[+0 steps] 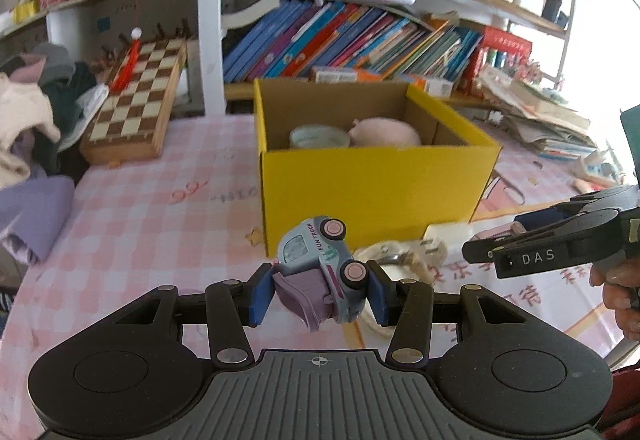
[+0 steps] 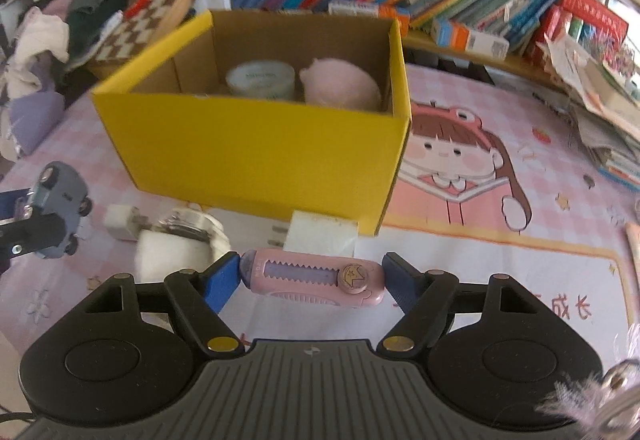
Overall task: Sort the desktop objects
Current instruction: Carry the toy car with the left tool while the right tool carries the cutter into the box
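Toy truck (image 1: 320,272), a grey-blue one with pink wheels and a lilac back, sits tipped on its side between the blue pads of the left gripper (image 1: 318,292), which is clamped on it and carries it clear of the desk (image 1: 140,208), just in front of the yellow box (image 1: 376,184). Across from it, the right gripper (image 2: 312,280) is clamped end to end on a pink utility knife (image 2: 314,278), held level above the pink checked cloth, also short of the box's near wall. Inside the box lie a pale round tub (image 2: 262,80) and a pink plush toy (image 2: 340,84), side by side toward the back. On the desk between the grippers and the box rest a white plug (image 2: 120,226), a white roll (image 2: 180,244) and a small white card (image 2: 322,236).

Judging from this, the step in hand is carrying: both held things look bound for the box. The next move calls for lifting each over the near rim, keeping the two grippers from crossing, and letting go over the free floor at the front of the box.
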Action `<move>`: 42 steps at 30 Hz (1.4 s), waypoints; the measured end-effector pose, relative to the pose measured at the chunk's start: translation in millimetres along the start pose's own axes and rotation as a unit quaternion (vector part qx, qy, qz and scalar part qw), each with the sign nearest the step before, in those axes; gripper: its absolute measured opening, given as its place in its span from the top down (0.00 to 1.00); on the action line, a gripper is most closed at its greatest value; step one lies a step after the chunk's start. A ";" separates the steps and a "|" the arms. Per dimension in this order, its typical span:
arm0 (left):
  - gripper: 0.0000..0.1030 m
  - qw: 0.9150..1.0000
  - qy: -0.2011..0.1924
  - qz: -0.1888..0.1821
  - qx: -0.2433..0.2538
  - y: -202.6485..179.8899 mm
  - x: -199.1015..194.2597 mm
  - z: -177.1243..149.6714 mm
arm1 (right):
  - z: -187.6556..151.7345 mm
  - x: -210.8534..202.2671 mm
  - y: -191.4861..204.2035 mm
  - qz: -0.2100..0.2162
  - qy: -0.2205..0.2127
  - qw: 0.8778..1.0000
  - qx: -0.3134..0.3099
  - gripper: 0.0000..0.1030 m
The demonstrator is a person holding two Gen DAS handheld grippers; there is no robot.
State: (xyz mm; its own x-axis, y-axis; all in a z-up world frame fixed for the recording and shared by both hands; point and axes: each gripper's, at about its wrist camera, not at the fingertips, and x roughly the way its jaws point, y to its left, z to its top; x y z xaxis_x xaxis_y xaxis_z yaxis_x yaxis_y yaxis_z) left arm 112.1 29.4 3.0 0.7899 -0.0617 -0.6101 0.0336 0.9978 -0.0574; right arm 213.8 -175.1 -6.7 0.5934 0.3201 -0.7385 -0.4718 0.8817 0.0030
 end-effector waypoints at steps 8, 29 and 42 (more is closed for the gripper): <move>0.54 0.999 -0.041 -0.009 0.009 -3.1 -11.5 23.9 | 27.0 -30.8 2.5 0.017 -0.063 0.998 -0.019 0.27; 0.54 0.993 -0.075 -0.002 0.086 -19.1 36.1 103.0 | 111.9 -0.4 -12.1 0.047 -0.118 0.978 -0.166 0.27; 0.54 0.991 0.011 -0.008 0.134 -10.9 110.8 125.7 | 131.8 81.8 -0.5 0.094 -0.016 0.939 -0.330 0.26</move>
State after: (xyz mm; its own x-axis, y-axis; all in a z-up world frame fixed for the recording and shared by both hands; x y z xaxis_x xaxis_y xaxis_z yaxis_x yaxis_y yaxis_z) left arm 276.2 14.8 35.3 0.7740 -0.0757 -0.6286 0.2098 0.9674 0.1418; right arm 348.5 -103.7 21.8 0.4729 0.4688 -0.7461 -0.8656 0.4053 -0.2940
